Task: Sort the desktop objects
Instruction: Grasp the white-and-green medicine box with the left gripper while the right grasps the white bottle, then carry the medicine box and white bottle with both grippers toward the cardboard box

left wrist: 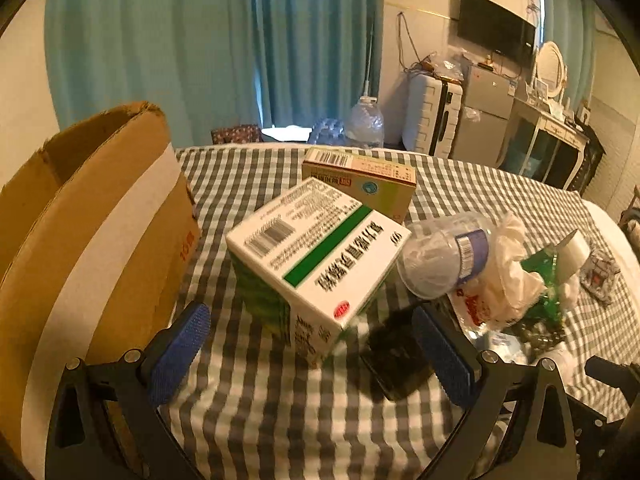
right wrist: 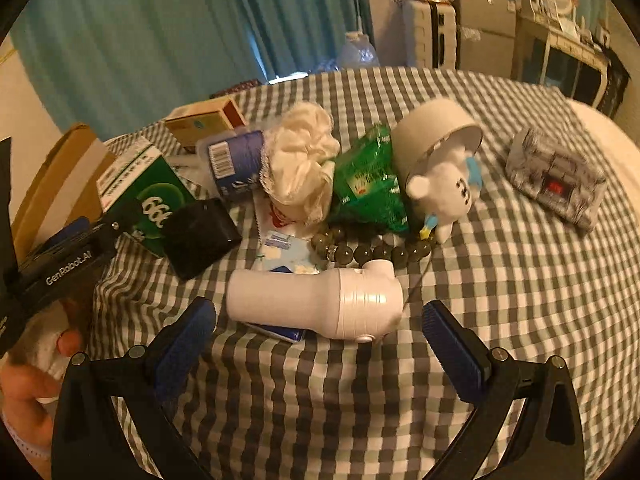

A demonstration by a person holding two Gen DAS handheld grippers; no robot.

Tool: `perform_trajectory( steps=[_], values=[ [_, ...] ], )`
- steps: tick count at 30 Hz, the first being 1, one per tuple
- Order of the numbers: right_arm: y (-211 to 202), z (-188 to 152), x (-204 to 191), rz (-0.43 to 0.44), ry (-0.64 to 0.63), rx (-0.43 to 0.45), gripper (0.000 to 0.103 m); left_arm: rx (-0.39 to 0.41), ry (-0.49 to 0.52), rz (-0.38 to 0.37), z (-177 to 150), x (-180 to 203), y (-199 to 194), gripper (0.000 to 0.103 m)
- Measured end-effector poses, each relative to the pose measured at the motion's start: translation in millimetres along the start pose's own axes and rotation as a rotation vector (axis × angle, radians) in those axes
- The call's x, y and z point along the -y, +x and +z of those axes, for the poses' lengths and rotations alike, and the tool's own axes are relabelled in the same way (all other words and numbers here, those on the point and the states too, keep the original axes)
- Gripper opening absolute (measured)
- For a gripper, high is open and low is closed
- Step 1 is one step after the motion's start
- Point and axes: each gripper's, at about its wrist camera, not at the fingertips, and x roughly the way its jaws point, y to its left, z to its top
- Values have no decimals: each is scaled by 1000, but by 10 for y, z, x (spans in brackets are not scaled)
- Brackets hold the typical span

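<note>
Cardboard carton (left wrist: 92, 240) only in left view; white bottle (right wrist: 316, 304) right.

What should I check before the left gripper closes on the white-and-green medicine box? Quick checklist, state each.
1. Left gripper open: ok, jaws spread wide.
2. White-and-green medicine box between the fingers: not ok, it sits ahead of the tips.
3. Black case clear of the right finger: not ok, right beside it.
4. Cardboard box open to take items: ok, flaps up on the left.
5. Right gripper out of the way: ok, open over the white bottle.
6. Box weight: cannot tell.
</note>
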Motion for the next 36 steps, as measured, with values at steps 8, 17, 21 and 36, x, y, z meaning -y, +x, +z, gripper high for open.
perform_trajectory(
  steps=[8, 17, 21, 36],
  values=[
    [202, -8, -3, 2, 15, -43, 103, 14, 30, -17, 65, -95, 167, 103],
    [430, -3, -32, -23, 19, -71, 103, 23, 77, -66, 137, -107, 425, 103],
    [463, -32, -60, -34, 6, -74, 102, 40, 116, -79, 176, -108, 497, 103],
    [479, -90, -103, -20, 21, -76, 99, 101, 118, -68, 14, -318, 268, 93]
  ],
)
